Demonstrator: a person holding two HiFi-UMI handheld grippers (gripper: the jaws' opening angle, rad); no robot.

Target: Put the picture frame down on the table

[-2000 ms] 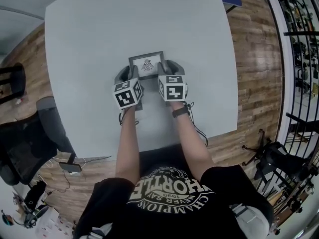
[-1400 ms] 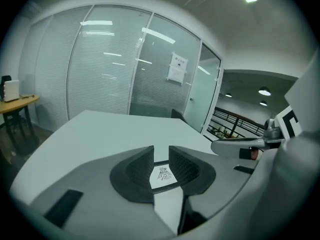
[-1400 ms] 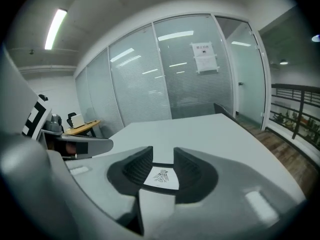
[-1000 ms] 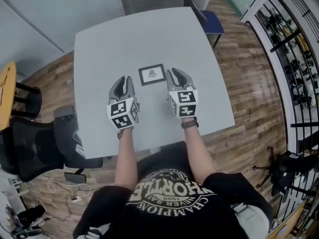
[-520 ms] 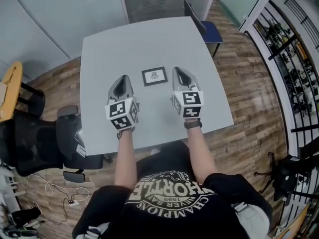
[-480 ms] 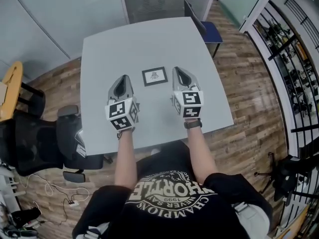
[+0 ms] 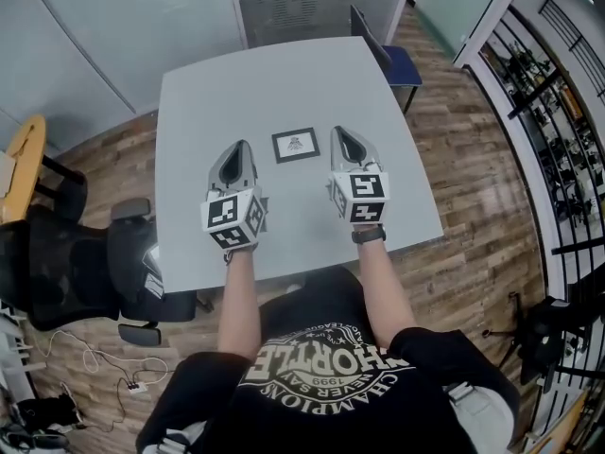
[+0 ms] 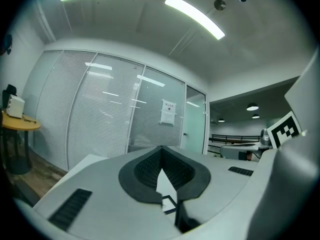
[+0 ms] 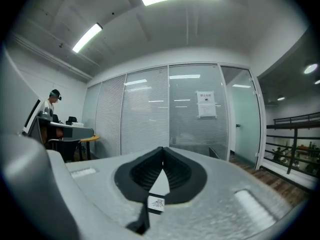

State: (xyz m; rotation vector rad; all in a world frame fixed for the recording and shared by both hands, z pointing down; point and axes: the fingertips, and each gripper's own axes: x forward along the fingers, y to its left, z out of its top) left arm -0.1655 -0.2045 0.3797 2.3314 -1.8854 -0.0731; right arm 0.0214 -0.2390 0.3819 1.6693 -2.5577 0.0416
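Two empty grippers hang over the table (image 7: 198,83): left gripper (image 7: 237,149) with jaws pressed together, frame (image 7: 296,145) lying flat on the tabletop between them and just ahead, right gripper (image 7: 342,136) likewise closed. Placement looks finished; next, I'd judge, simply draw both away.

The right claw (image 9: 162,153) has its jaws meeting at the tips, with nothing held. In the gap below the tips, the frame (image 9: 156,203) lies on the bench (image 9: 161,181). Far left of the claw, a person (image 9: 50,100) sits at a desk (image 9: 70,130).
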